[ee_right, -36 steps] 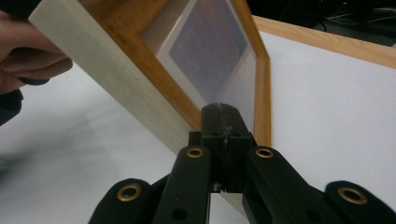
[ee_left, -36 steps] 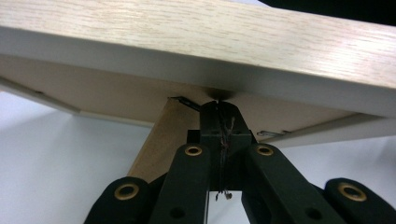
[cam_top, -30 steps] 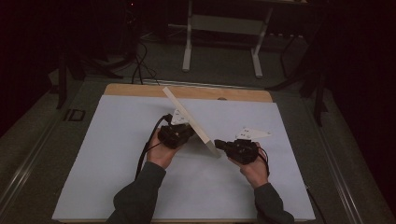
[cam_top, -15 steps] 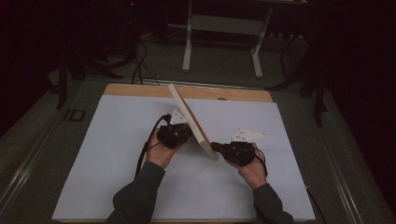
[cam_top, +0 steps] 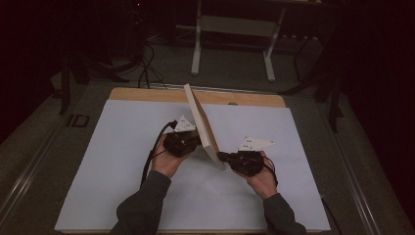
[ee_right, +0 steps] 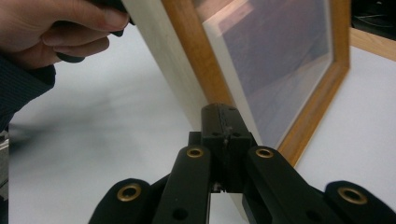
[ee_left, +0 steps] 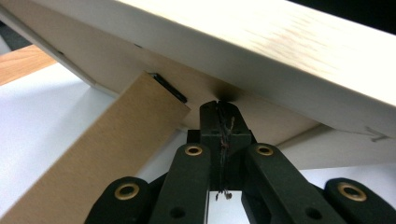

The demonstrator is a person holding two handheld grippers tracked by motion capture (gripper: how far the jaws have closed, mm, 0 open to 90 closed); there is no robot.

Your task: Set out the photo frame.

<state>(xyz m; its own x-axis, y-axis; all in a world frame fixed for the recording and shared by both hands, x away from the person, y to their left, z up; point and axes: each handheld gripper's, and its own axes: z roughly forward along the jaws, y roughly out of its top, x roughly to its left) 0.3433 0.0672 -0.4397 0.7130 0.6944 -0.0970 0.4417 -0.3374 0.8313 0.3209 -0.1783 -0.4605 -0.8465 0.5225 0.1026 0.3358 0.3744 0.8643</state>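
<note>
A light wooden picture frame (cam_top: 200,125) stands on edge, tilted, on the white sheet (cam_top: 98,161) between my two hands. My left gripper (cam_top: 195,142) is shut, and its tip presses against the frame's back (ee_left: 280,51), beside the brown cardboard stand leg (ee_left: 107,144). The left gripper's jaws (ee_left: 219,109) meet with nothing between them. My right gripper (cam_top: 221,156) is shut too, with its tip (ee_right: 223,114) against the frame's near lower corner, where the pale side meets the orange-brown front border (ee_right: 187,42). The glass (ee_right: 275,56) faces right.
The white sheet covers a wooden table whose far edge (cam_top: 147,95) shows as a tan strip. Beyond it stand the legs of another table (cam_top: 198,44), with cables (cam_top: 144,68) on the dark floor. The hand on the left gripper (ee_right: 60,28) appears behind the frame.
The frame has tipped up steeper, its far top end swinging to the right. My right gripper has shifted slightly left toward the frame's near corner. The left hand has stayed put.
</note>
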